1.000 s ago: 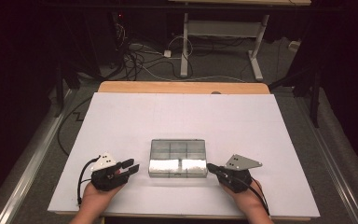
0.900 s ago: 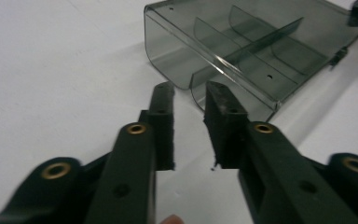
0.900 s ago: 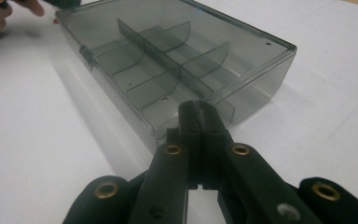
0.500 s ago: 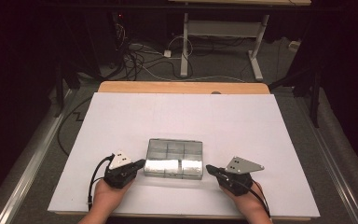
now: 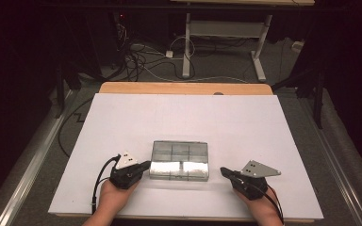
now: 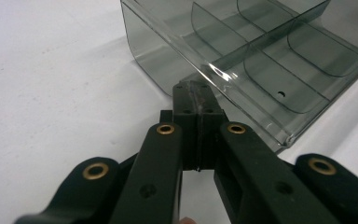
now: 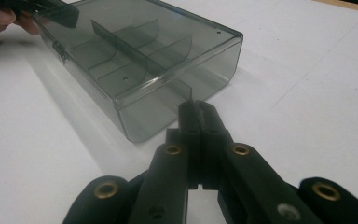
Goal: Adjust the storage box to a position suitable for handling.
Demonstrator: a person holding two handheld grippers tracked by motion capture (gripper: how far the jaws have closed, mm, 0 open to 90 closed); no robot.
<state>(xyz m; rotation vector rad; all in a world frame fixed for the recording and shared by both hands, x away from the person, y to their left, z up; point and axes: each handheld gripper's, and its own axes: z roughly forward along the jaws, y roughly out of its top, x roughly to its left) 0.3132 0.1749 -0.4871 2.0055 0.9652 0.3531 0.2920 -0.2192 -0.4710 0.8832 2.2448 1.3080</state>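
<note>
With both claws pinched tight and empty, left claw (image 5: 143,165) seemingly touching the clear box (image 5: 179,160) near the table's (image 5: 122,117) front, right claw (image 5: 225,171) just beside, we should push gently.

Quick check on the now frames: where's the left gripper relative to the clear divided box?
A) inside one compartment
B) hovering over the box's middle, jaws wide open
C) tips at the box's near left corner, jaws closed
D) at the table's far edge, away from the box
C: the left gripper has its jaws pressed together with nothing between them, tips right at the near corner of the clear divided box, as the high view also shows.
</note>
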